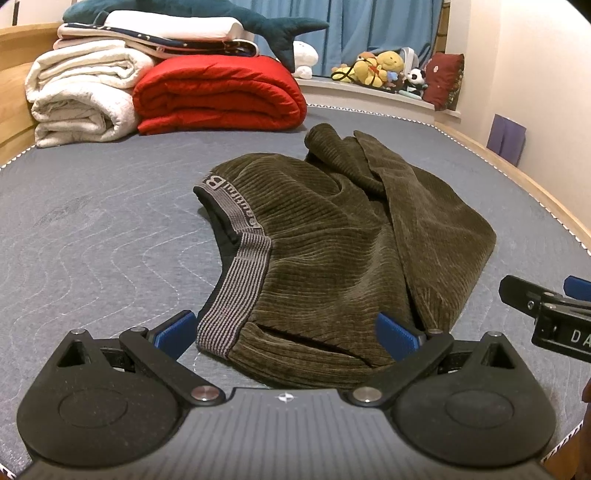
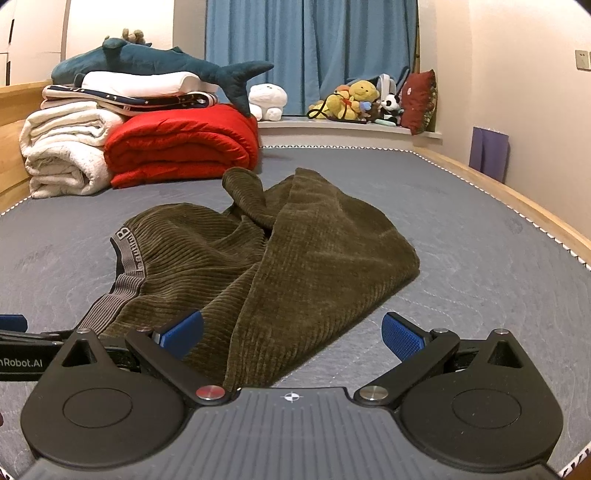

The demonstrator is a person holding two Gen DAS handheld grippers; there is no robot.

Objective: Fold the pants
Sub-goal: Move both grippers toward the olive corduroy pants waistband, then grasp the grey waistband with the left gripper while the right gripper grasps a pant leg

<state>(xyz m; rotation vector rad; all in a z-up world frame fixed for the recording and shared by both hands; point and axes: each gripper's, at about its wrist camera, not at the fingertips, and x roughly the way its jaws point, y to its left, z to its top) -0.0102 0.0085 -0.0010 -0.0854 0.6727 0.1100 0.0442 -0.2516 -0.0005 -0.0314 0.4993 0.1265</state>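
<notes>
Both grippers sit at the near edge of the pants, jaws spread wide, nothing held. Left gripper [image 1: 286,334] straddles the near end of the pants [image 1: 332,236], w/ the striped grey waistband [image 1: 236,284] running away from just inside its left finger and a pocket slit right betw. the fingers. Right gripper [image 2: 291,334] is just beside it on the pants' right side, its left finger over the cloth, its right finger over bare mattress [image 2: 480,258]. Pants lie in a loose heap mid-mattress: waistband curls along the left, one leg is flopped diagonally across the top, far end bunched up. Judgement: this is the very start, i.e. pick-up and straighten, no fold made yet. Next move prob. calls for each gripper to close on a near corner of the waist end, then lift and shake or drag so the legs lie flat and stacked. Risk: pinching only the top layer. Beyond the pants, to the far left, a red quilt [image 1: 221,96] and white blanket [image 1: 81,92] w/ a plush shark [image 1: 229,14] on top; blue curtain [image 2: 310,48] behind.
</notes>
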